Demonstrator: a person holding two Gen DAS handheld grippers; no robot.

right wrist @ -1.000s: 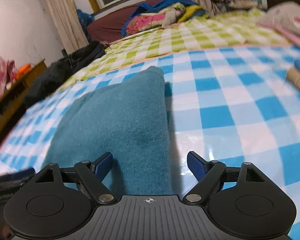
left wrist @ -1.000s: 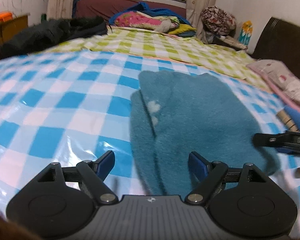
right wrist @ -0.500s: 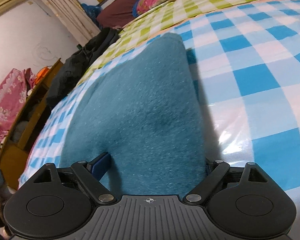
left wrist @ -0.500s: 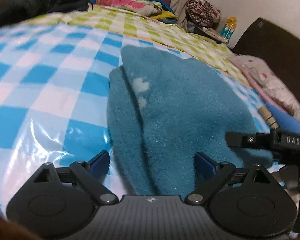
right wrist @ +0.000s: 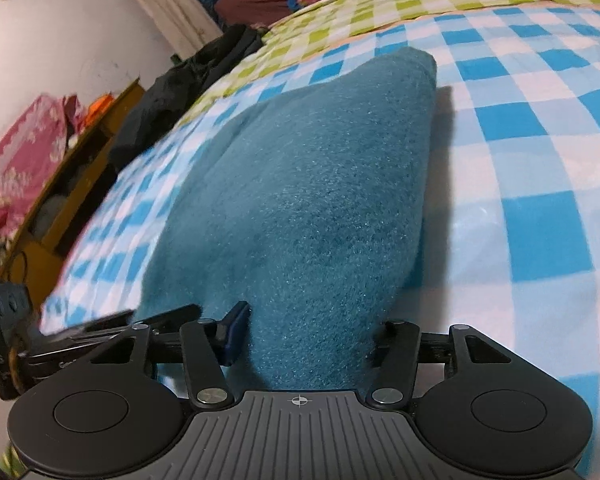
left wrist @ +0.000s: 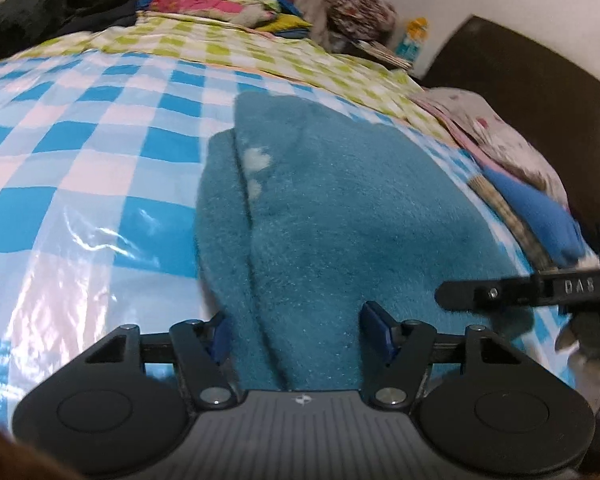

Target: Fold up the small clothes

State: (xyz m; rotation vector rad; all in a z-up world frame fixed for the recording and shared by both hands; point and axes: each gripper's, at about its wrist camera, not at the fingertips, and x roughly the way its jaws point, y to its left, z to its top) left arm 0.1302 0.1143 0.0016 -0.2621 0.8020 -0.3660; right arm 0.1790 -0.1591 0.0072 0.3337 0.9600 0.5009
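Note:
A teal fleece garment (left wrist: 340,208) lies folded on the blue-and-white checked sheet (left wrist: 80,152); a fold line with two pale spots runs along its left side. My left gripper (left wrist: 298,334) is open, its jaws on either side of the garment's near left edge. The right gripper's finger (left wrist: 500,290) pokes in from the right over the cloth. In the right wrist view the garment (right wrist: 312,200) fills the middle. My right gripper (right wrist: 310,334) is open, astride the near right edge; the cloth hides its right pad.
A folded blue cloth (left wrist: 536,208) and pale pillow (left wrist: 504,140) lie at the right. A green checked sheet (left wrist: 260,52), bright bedding and a dark jacket (left wrist: 40,20) lie beyond. A wooden shelf (right wrist: 60,184) stands left of the bed.
Both grippers have moved forward and down onto the garment's near edge, and their jaws have narrowed around the cloth. The garment has not moved.

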